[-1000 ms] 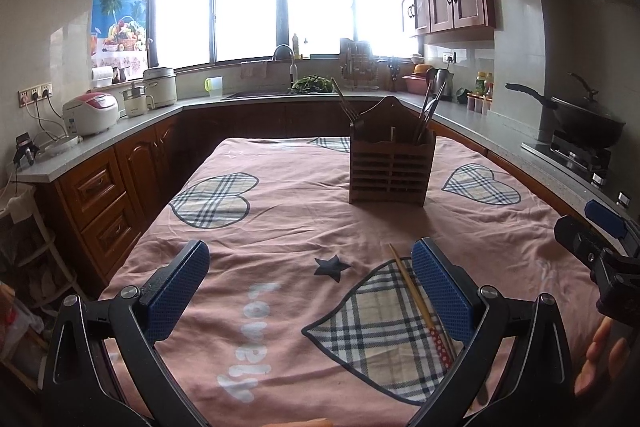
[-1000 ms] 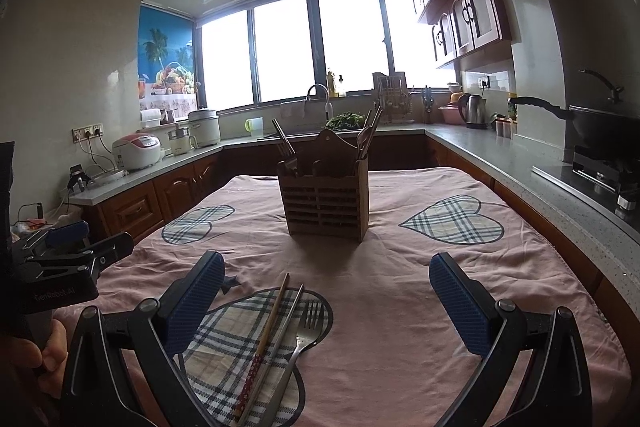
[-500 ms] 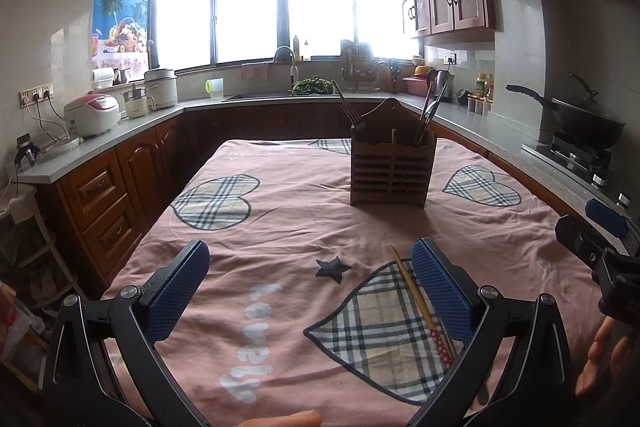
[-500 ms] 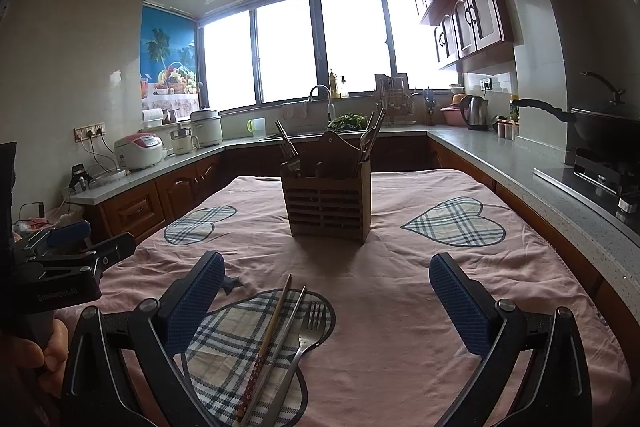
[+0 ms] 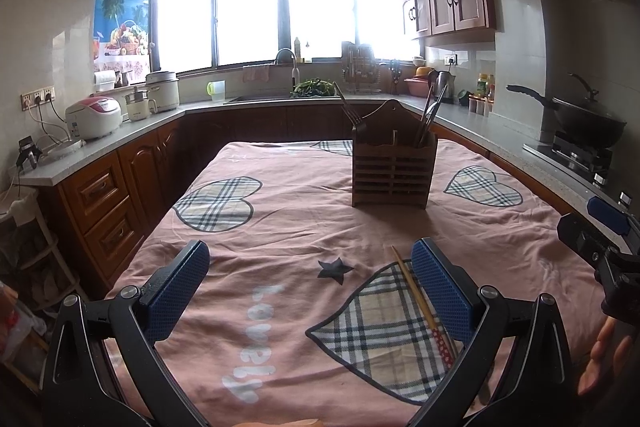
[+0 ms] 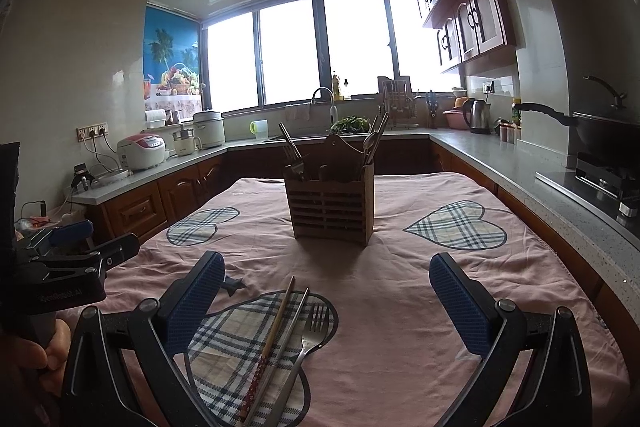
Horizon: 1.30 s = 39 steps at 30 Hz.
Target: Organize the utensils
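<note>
A slatted wooden utensil holder point(image 5: 393, 169) point(image 6: 330, 209) stands mid-table with forks and other utensils upright in it. Near the front, on a plaid heart patch, lie a wooden chopstick with a red patterned end point(image 6: 270, 341) point(image 5: 416, 293), a metal chopstick point(image 6: 286, 339) and a metal fork point(image 6: 306, 343). My left gripper point(image 5: 310, 283) is open and empty, with the wooden chopstick just inside its right finger. My right gripper point(image 6: 326, 301) is open and empty above the loose utensils. Each gripper shows at the edge of the other's view.
A pink cloth with plaid hearts point(image 5: 280, 227) covers the table. Grey counters with wooden cabinets run around it: rice cookers point(image 5: 94, 117) at left, a sink point(image 5: 286, 67) under the window, a kettle point(image 6: 478, 115) and a wok on a stove point(image 5: 580, 119) at right.
Both views have drifted slightly; the holder sits a little higher in the right wrist view. Nothing was picked up or released.
</note>
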Tool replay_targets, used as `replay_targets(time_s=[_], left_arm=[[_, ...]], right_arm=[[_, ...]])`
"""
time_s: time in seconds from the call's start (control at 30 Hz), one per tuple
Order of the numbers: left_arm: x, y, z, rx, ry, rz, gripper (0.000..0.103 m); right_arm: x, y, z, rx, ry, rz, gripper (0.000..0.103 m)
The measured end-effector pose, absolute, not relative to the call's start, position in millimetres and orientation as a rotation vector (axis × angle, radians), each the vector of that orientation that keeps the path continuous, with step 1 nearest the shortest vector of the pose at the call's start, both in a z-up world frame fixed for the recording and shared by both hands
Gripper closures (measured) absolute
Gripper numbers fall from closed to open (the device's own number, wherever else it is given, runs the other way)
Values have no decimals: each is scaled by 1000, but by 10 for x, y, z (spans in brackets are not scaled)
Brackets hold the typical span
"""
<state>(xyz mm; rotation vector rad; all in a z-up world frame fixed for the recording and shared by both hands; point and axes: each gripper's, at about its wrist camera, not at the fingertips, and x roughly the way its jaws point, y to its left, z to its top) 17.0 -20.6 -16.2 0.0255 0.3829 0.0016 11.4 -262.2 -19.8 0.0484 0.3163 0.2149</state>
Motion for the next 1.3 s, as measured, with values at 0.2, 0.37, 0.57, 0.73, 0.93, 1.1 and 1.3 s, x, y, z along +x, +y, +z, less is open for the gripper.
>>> replay_targets(time_s=[0.2, 0.37, 0.57, 0.73, 0.93, 1.1, 1.3], left_arm=[[165, -200, -162, 23, 380, 2, 0], [153, -196, -157, 22, 376, 4, 0], [156, -208, -149, 24, 373, 4, 0], [156, -210, -150, 25, 374, 3, 0], [155, -210, -150, 23, 374, 4, 0], [175, -223, -148, 23, 378, 0, 0], [188, -234, -147, 22, 379, -3, 0]], right_arm=[[116, -2620, -189, 51, 317, 218, 0], [113, -2623, -183, 52, 317, 219, 0], [114, -2620, -183, 51, 316, 218, 0], [116, -2620, -186, 51, 317, 218, 0], [122, -2613, -184, 51, 318, 218, 0], [122, -2612, -183, 52, 319, 218, 0], [127, -2602, -182, 52, 321, 218, 0]])
